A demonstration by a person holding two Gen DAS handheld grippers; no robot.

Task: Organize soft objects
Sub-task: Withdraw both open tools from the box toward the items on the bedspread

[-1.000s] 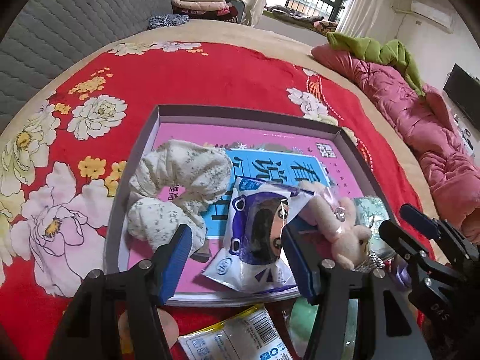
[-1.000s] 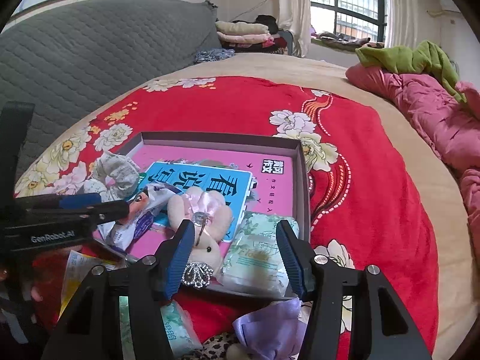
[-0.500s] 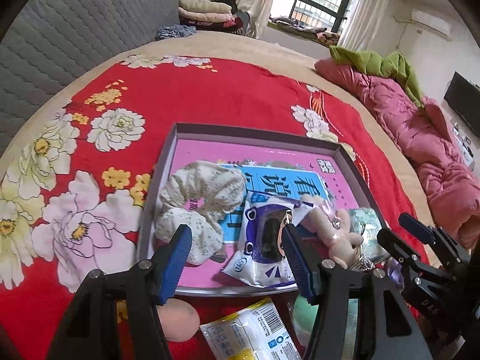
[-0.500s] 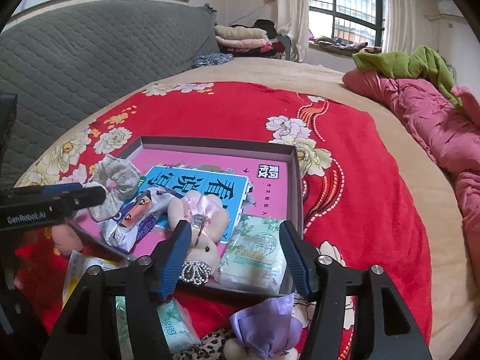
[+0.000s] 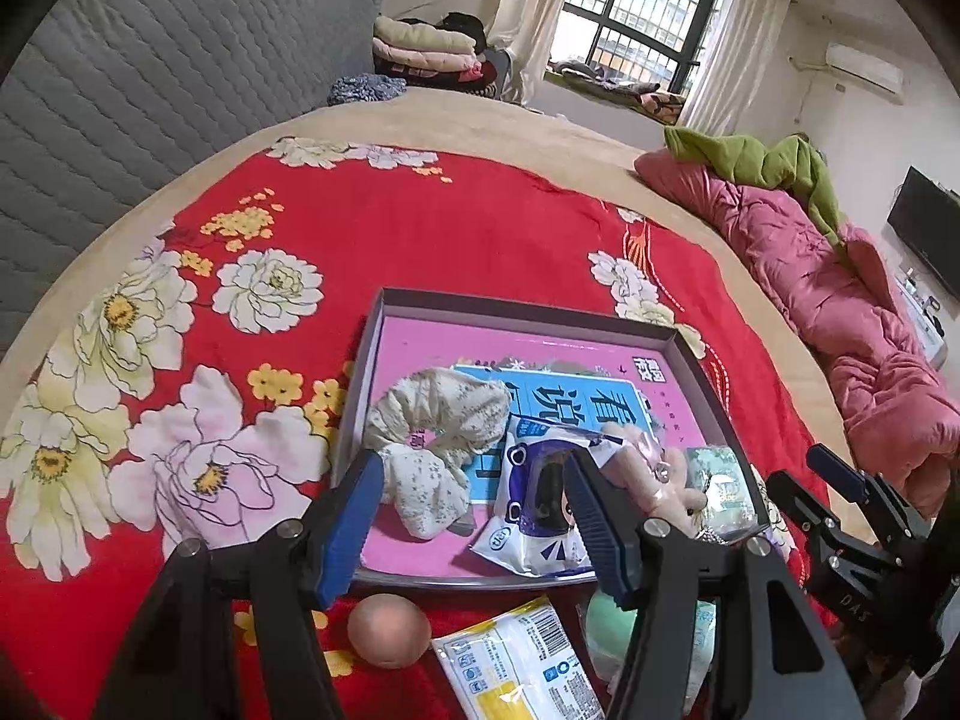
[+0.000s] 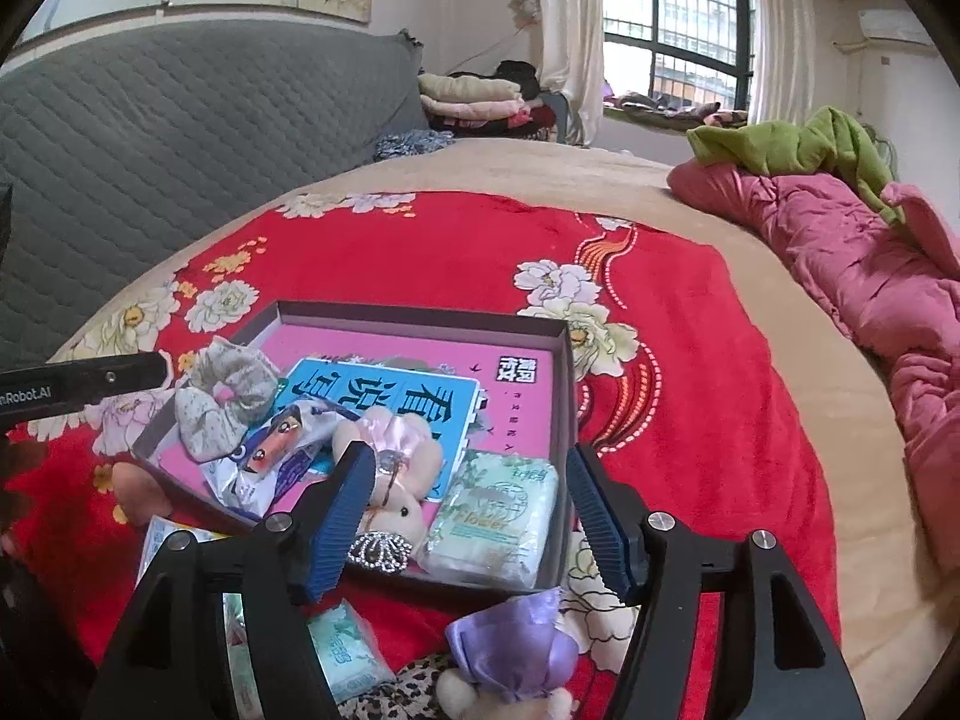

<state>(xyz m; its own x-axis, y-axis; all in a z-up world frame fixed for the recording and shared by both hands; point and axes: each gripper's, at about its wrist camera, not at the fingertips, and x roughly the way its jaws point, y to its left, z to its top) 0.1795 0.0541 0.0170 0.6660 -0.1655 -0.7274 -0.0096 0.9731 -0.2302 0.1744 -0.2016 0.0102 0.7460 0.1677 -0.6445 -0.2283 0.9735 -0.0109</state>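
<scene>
Left wrist view: a shallow dark-walled box [image 5: 528,309] with a pink floor sits on a red floral blanket [image 5: 420,228] spread over a bed, and serves as the landmark for everything around it. Inside the box, a cream floral scrunchie [image 5: 432,420] lies at the left side, a white-and-purple cartoon-printed packet [image 5: 534,516] lies at the near edge, and a pink plush bunny [image 5: 648,474] lies beside it toward the right, next to a green tissue pack [image 6: 498,516] in the box's near right corner. Just outside the box's near wall, a peach-coloured ball [image 5: 389,630] and a white barcoded packet [image 5: 522,666] rest on the blanket. The left gripper [image 5: 471,516] hovers above the near edge of the box, fingers spread wide and grasping nothing. From the right wrist view, the right gripper [image 6: 462,516] hangs over the box's near right corner, its blue pads likewise released and empty. A purple satin bow [image 6: 516,648] on a small plush lies just outside the box below it.
</scene>
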